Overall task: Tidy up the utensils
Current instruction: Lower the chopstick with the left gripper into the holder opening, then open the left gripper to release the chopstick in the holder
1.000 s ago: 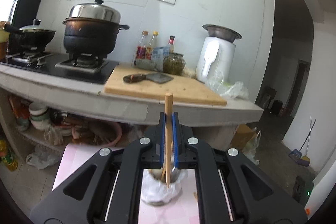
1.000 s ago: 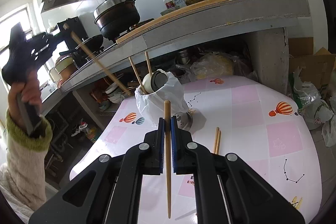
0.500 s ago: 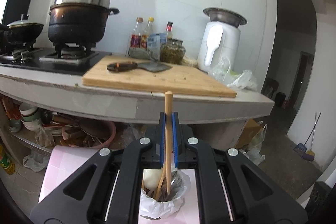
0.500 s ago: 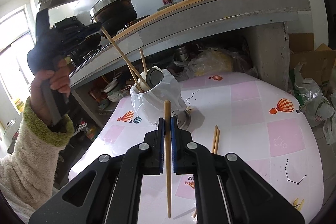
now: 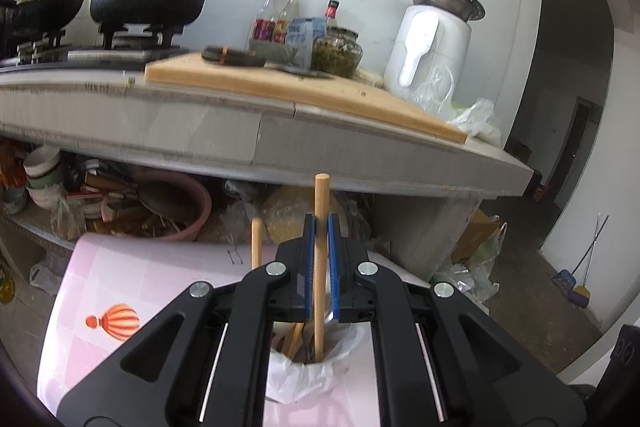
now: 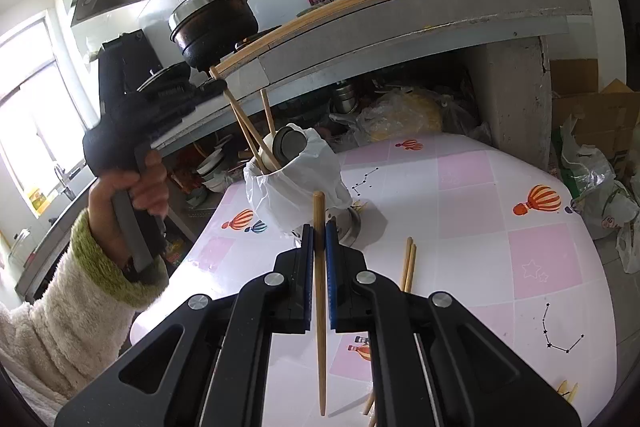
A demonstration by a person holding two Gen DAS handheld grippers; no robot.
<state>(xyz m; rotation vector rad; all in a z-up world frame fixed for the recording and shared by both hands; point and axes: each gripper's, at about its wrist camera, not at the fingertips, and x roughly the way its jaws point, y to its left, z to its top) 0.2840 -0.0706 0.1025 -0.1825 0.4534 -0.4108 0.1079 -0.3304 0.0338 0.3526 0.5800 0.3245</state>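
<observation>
My left gripper is shut on a wooden chopstick whose lower end reaches into the utensil cup lined with a white bag. Another chopstick and a metal spoon stand in that cup. In the right wrist view the left gripper sits above the cup, its chopstick slanting down into it. My right gripper is shut on a second chopstick, held upright over the pink table, short of the cup. Two loose chopsticks lie on the table.
A grey counter overhangs the table, bearing a cutting board, pots, bottles and a white appliance. Bowls and clutter fill the shelf below. A metal lid lies by the cup. Cardboard and bags stand at the right.
My left gripper has come down and forward, sinking its chopstick into the cup. The right gripper has stayed put with its chopstick.
</observation>
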